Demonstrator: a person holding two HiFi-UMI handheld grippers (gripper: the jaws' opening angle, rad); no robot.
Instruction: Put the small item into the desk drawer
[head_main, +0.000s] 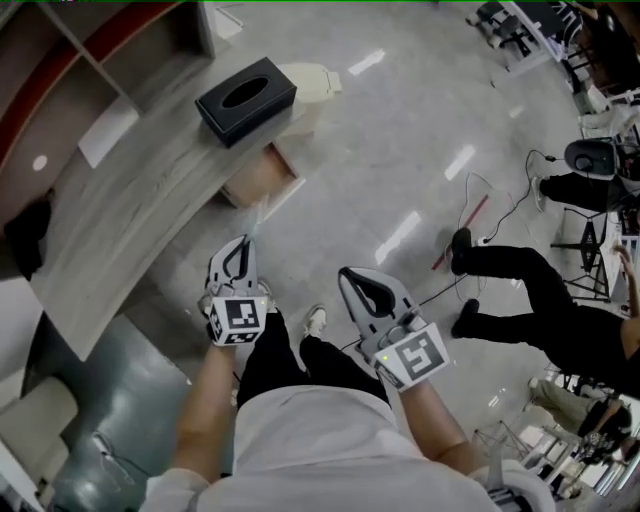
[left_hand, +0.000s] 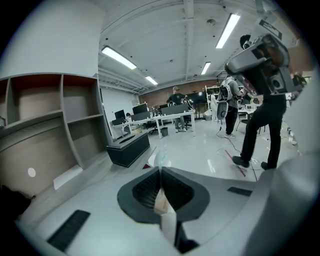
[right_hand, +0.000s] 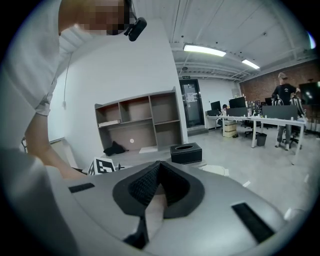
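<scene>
The left gripper (left_hand: 160, 171) is clamped on the thin clear item (left_hand: 160, 155), which sticks out past its tips. The right gripper (right_hand: 159, 163) is closed and empty. The drawer (head_main: 262, 176) looks open just ahead, so the placing is still left to do.

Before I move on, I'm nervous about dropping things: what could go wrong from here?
1. The left gripper pinches a thin see-through item that pokes past its tips; it looks flimsy and may slip out on the way.
2. The black tissue box sits close to the desk edge, near that gripper's likely path, so a sweep could knock it off.
</scene>
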